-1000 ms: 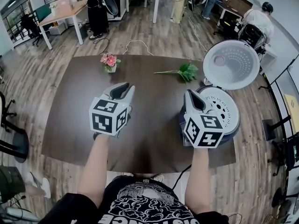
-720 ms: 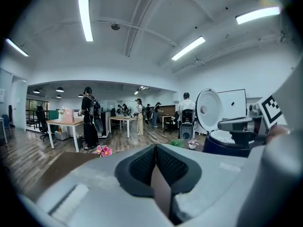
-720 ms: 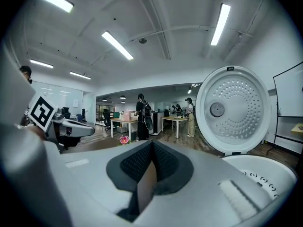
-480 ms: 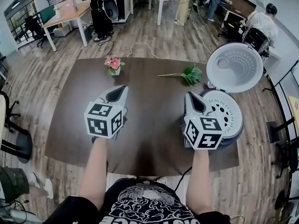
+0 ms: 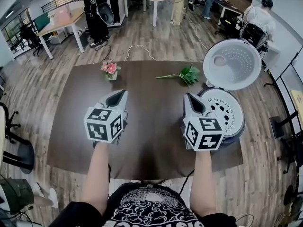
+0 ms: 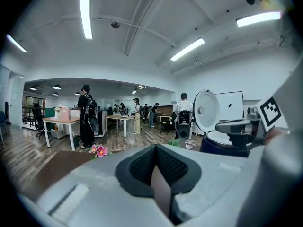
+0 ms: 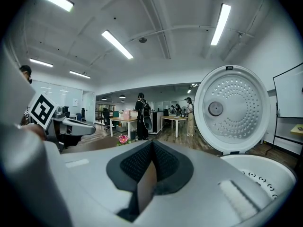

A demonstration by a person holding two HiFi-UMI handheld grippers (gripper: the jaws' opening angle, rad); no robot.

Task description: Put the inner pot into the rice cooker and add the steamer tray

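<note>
The dark blue rice cooker (image 5: pixel 236 132) stands at the table's right edge with its round lid (image 5: pixel 232 64) swung up and back. A white perforated steamer tray (image 5: pixel 222 111) lies in its mouth; the inner pot is hidden under it. My right gripper (image 5: pixel 190 100) hovers just left of the cooker, shut and empty. My left gripper (image 5: pixel 119 97) floats over the middle of the table, shut with nothing in it. From the right gripper view, the lid (image 7: pixel 233 109) and the tray's rim (image 7: pixel 265 171) lie ahead to the right. The left gripper view catches the cooker (image 6: pixel 222 143) at the right.
A small pot of pink flowers (image 5: pixel 109 69) and a green leafy sprig (image 5: pixel 184 74) lie at the far side of the brown table (image 5: pixel 142 145). People, desks and chairs fill the room beyond it. A cable runs across the floor behind the table.
Both grippers hold nearly the same place over the table. The head camera's view has shifted slightly.
</note>
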